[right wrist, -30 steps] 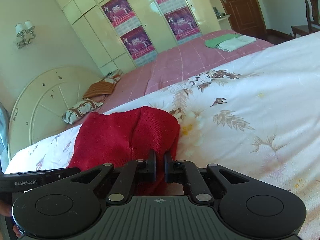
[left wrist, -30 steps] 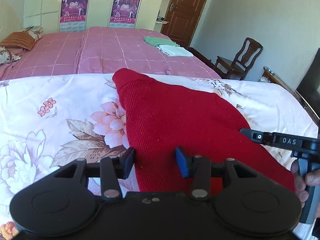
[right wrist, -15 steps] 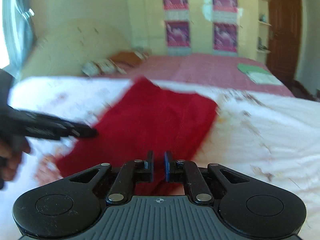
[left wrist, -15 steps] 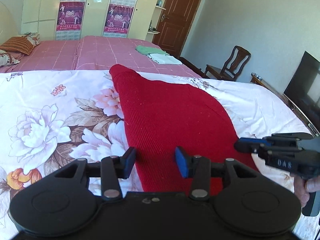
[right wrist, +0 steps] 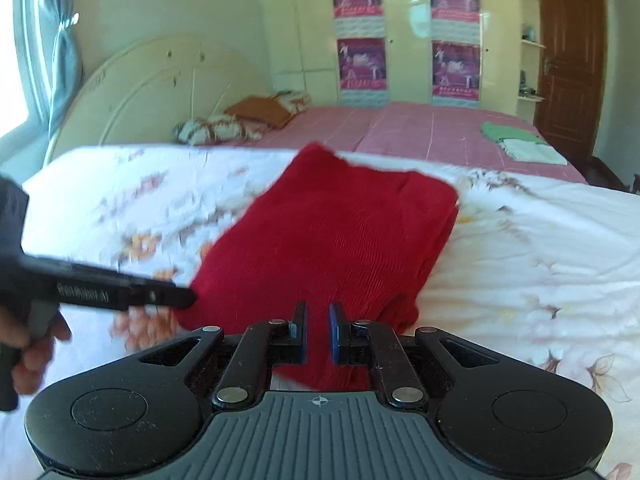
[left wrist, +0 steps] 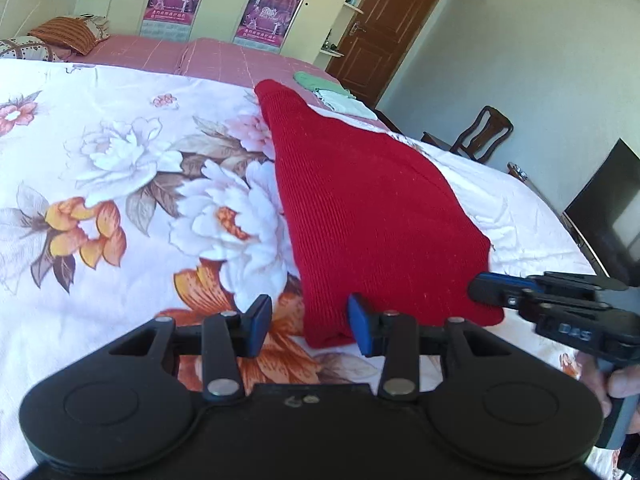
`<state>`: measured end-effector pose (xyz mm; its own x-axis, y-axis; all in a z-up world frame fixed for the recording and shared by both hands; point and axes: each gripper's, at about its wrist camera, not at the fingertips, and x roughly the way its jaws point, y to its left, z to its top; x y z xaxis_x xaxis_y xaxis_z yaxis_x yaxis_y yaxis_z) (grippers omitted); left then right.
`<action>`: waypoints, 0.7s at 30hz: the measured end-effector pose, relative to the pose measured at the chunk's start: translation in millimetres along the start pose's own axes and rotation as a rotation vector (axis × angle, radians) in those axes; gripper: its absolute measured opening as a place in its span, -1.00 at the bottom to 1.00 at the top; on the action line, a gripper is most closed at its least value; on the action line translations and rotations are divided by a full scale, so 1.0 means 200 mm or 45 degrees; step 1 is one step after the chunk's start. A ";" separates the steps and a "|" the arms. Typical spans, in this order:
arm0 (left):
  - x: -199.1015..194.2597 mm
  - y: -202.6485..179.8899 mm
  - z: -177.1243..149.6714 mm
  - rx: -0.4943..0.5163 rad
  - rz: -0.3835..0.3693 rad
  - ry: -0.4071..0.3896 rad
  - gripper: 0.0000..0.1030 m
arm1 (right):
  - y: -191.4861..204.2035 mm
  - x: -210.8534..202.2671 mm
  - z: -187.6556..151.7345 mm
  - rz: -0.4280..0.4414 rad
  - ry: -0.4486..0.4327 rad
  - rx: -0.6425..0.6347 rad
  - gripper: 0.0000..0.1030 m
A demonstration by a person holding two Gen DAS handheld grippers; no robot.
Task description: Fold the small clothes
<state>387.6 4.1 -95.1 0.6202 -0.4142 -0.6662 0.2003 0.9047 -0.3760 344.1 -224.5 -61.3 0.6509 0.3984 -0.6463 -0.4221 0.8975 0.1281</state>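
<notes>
Red knit garment lying flat on the floral bedspread, already folded into a compact layered shape with a thick doubled edge along its right side in the right wrist view. Judged well along: the main fold looks done, perhaps one more fold or a final smoothing left.

Left tool spread wide, holding nothing, hovering at the near left corner of the garment, right pad just over the cloth edge. Right tool with jaws narrowly parted, a slim gap between them and no cloth visibly pinched; hovering over the near right corner. Blurred right wrist view, so contact with the fabric impossible to confirm.

Farther off on the pink bed, a green and a white folded item stacked together, probably finished earlier pieces. No unfolded clothes visible elsewhere.
</notes>
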 end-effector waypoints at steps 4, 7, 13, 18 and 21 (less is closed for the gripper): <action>0.02 -0.06 -0.03 0.105 0.048 0.019 -0.16 | -0.09 0.12 -0.05 -0.126 0.067 0.089 -0.85; -0.01 -0.07 -0.02 0.094 0.054 0.020 -0.17 | -0.09 0.11 -0.03 -0.118 0.067 0.114 -0.84; -0.04 -0.08 -0.02 0.113 0.088 0.010 -0.09 | -0.03 -0.01 0.00 -0.137 -0.044 0.141 -0.18; -0.05 -0.09 -0.02 0.127 0.116 0.008 0.10 | -0.07 0.09 -0.05 -0.171 0.090 0.168 0.32; -0.09 -0.08 -0.01 0.125 0.117 -0.024 0.25 | -0.10 0.03 -0.07 -0.116 0.043 0.251 0.32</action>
<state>371.7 -2.6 -78.3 0.6534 -0.3281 -0.6822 0.2150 0.9445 -0.2483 348.4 -241.8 -78.5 0.6577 0.3099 -0.6866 -0.2283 0.9506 0.2104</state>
